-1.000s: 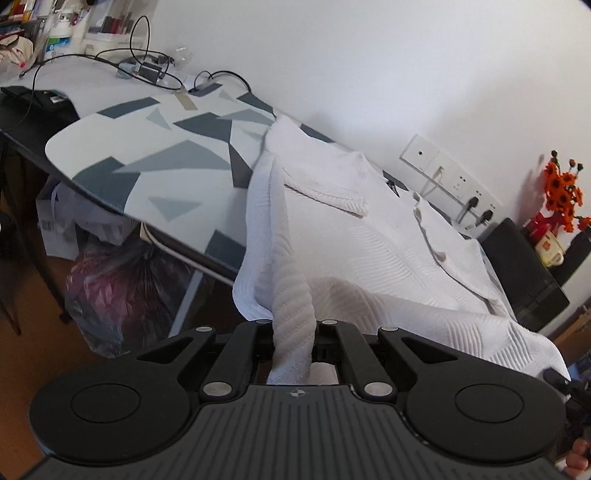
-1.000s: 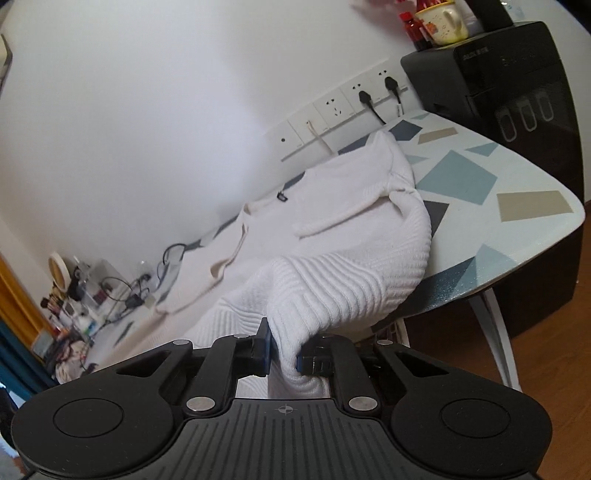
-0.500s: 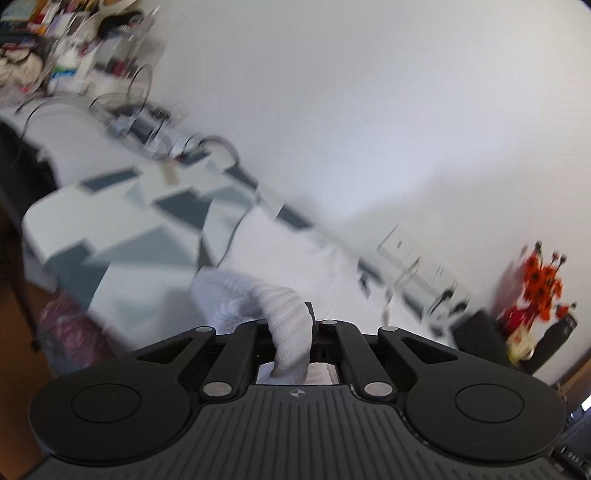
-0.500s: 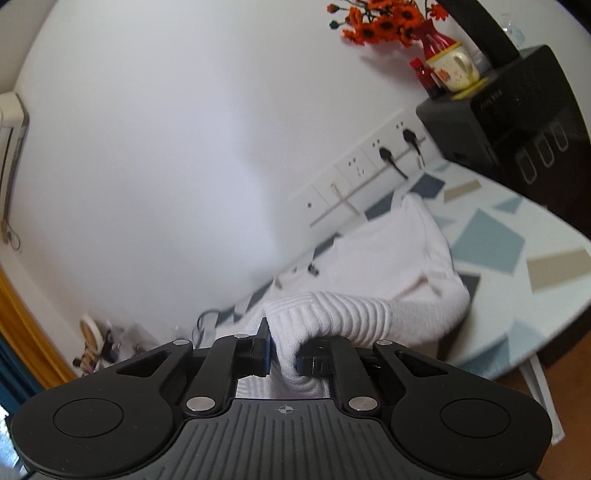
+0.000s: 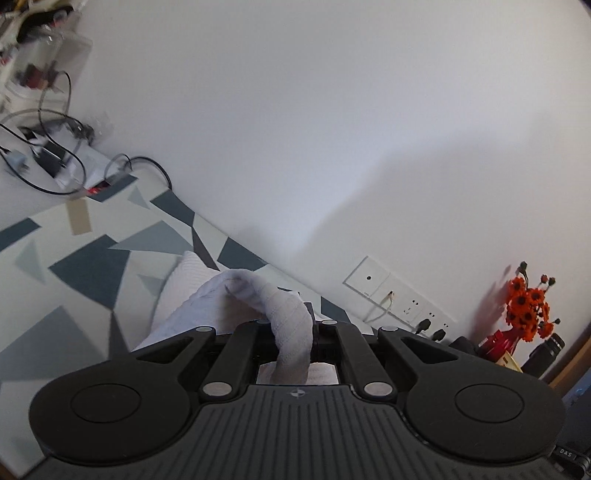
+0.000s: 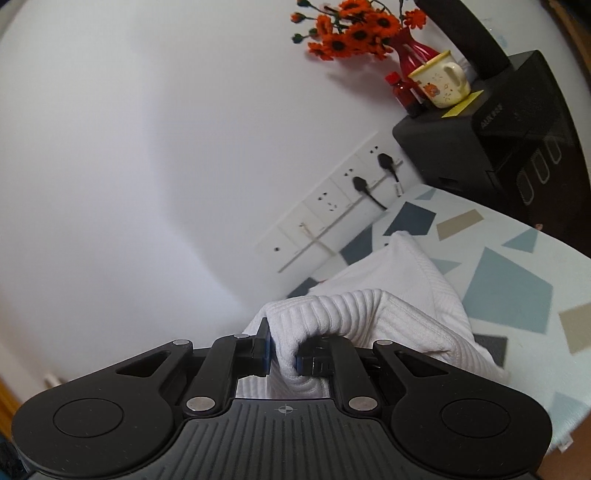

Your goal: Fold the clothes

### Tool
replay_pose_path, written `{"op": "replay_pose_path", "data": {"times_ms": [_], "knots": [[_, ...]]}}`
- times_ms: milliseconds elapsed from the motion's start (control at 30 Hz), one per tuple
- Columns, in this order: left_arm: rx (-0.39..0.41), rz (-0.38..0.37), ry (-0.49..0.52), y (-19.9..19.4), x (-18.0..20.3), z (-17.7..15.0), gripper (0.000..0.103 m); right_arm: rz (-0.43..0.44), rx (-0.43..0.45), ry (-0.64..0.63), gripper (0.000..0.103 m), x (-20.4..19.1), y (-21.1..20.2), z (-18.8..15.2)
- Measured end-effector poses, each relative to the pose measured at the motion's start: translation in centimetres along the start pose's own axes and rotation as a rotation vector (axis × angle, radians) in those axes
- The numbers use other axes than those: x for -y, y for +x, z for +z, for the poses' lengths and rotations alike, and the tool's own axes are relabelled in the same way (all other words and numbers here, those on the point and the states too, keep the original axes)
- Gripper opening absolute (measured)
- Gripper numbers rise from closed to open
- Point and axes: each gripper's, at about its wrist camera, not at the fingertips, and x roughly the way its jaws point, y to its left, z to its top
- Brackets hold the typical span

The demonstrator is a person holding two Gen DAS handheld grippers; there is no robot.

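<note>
A white knitted sweater (image 5: 207,306) lies on the patterned ironing board (image 5: 85,266). My left gripper (image 5: 291,332) is shut on the sweater's ribbed hem, which arches up between the fingers. My right gripper (image 6: 284,354) is shut on another ribbed part of the same sweater (image 6: 399,295), lifted above the board (image 6: 517,280). Most of the garment is hidden below both grippers.
Cables and a charger (image 5: 48,158) lie at the board's far left end. Wall sockets with plugs (image 6: 354,188) run along the white wall. A black appliance (image 6: 509,147) holds a mug (image 6: 439,83) and a red vase of orange flowers (image 6: 362,33).
Both grippers have lifted the sweater's hem up and carried it toward the wall. The views now tilt up, and far less of the garment shows.
</note>
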Motion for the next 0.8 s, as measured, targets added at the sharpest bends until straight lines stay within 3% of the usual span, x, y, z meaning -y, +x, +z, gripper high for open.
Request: {"op": "replay_pose_path", "data": {"times_ms": [167, 267, 367, 467, 600, 700, 733, 767, 800], "knots": [[-0.08, -0.02, 0.071, 8.2, -0.4, 2.9, 0.004, -0.101, -0.021, -0.038, 0.011, -1.8, 7.3, 3.0], [-0.165, 0.034, 0.096, 13.9, -1.5, 2.8, 0.005, -0.175, -0.06, -0.032, 0.011, -2.0, 13.2, 5.4], [-0.253, 0.11, 0.22, 18.4, -2.5, 1.1, 0.005, -0.272, -0.116, 0.023, 0.012, -0.7, 18.6, 6.1], [-0.31, 0.137, 0.303, 20.4, -3.4, -0.5, 0.005, -0.372, -0.151, 0.095, 0.015, 1.2, 22.0, 4.8], [-0.35, 0.127, 0.262, 21.2, -4.9, -0.7, 0.007, -0.437, -0.155, 0.09, 0.017, 2.0, 23.3, 3.4], [-0.395, 0.121, 0.244, 22.3, -5.4, -0.3, 0.011, -0.473, -0.163, 0.094, 0.03, 2.1, 23.4, 2.9], [-0.408, 0.115, 0.238, 22.5, -5.4, -0.1, 0.014, -0.48, -0.172, 0.103, 0.043, 2.0, 23.3, 3.1], [-0.419, 0.104, 0.241, 22.5, -5.3, 0.1, 0.021, -0.494, -0.186, 0.111, 0.063, 1.7, 23.2, 3.2], [-0.425, 0.086, 0.26, 22.3, -4.9, 0.3, 0.026, -0.508, -0.197, 0.118, 0.071, 1.3, 23.0, 3.4]]}}
